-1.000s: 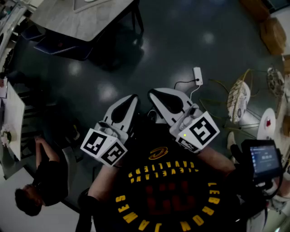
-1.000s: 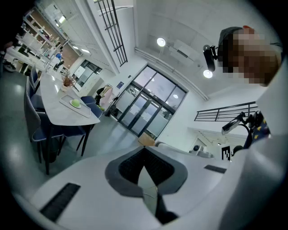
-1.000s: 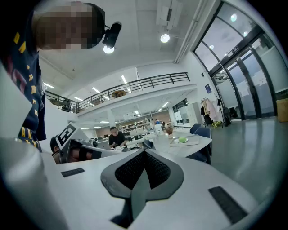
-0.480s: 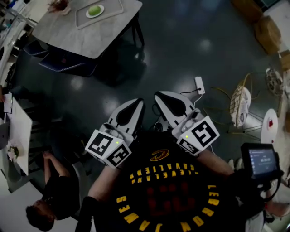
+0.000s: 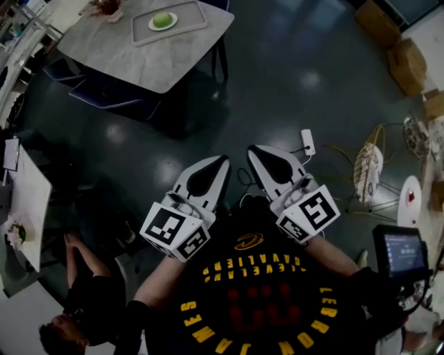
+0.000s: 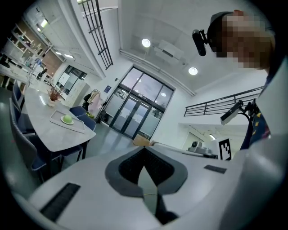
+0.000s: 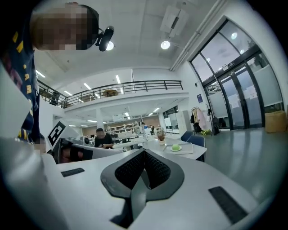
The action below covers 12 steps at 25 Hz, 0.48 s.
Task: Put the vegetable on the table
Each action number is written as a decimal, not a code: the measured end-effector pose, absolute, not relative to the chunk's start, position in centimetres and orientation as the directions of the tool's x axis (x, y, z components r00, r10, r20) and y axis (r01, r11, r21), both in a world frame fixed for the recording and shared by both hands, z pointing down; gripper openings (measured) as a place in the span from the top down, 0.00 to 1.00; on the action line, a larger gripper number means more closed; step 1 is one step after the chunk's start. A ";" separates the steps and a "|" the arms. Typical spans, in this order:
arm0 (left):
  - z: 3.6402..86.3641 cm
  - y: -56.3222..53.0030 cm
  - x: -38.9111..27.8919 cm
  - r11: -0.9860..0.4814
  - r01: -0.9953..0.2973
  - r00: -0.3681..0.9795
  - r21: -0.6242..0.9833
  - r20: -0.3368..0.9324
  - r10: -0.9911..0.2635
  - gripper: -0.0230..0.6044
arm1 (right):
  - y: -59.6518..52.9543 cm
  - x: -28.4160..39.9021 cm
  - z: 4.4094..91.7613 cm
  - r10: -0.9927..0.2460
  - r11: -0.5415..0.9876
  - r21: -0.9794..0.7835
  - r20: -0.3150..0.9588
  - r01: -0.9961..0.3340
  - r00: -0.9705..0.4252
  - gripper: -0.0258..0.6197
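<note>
A green vegetable (image 5: 162, 20) lies on a small white plate (image 5: 152, 26) in a grey tray (image 5: 191, 14) on a pale table (image 5: 132, 55) at the top left of the head view. The vegetable (image 6: 67, 119) shows far off in the left gripper view, and small (image 7: 175, 147) in the right gripper view. My left gripper (image 5: 220, 161) and right gripper (image 5: 252, 149) are held side by side close to my chest, both shut with nothing between the jaws, a good way from the table.
Dark chairs (image 5: 104, 97) stand along the table's near side. A potted plant (image 5: 107, 5) sits by the tray. Cables, a white adapter (image 5: 308, 142) and round objects (image 5: 365, 163) litter the dark floor at right. A seated person (image 5: 80, 312) is at lower left.
The view has shifted toward the table, so the tray with the vegetable has come into sight at the top. Both grippers stay shut together before my chest.
</note>
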<state>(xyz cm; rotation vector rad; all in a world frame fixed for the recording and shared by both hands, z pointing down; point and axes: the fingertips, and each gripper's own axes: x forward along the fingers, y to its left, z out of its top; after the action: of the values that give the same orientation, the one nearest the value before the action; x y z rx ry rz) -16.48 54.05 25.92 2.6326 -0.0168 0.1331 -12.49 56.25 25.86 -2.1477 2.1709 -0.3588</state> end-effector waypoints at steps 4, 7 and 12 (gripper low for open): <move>26.7 53.7 -17.7 -0.856 -0.024 0.995 0.517 0.095 0.029 0.96 | 56.0 -13.6 26.4 -0.989 -0.015 -0.227 0.148 -0.974 -0.020 0.95; 27.0 53.0 -18.0 -0.854 -0.024 0.995 0.519 0.097 0.031 0.96 | 55.4 -13.4 26.2 -0.990 -0.031 -0.224 0.141 -0.974 -0.001 0.95; 27.5 50.9 -17.7 -0.855 -0.062 0.994 0.515 0.109 -0.006 0.96 | 53.8 -12.8 27.3 -0.989 -0.025 -0.258 0.149 -0.966 -0.015 0.95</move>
<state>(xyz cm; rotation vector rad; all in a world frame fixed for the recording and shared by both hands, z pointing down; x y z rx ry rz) -17.68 50.93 27.48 2.5929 -0.0479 0.1401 -12.78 53.76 27.27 -2.1477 2.1368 -0.4457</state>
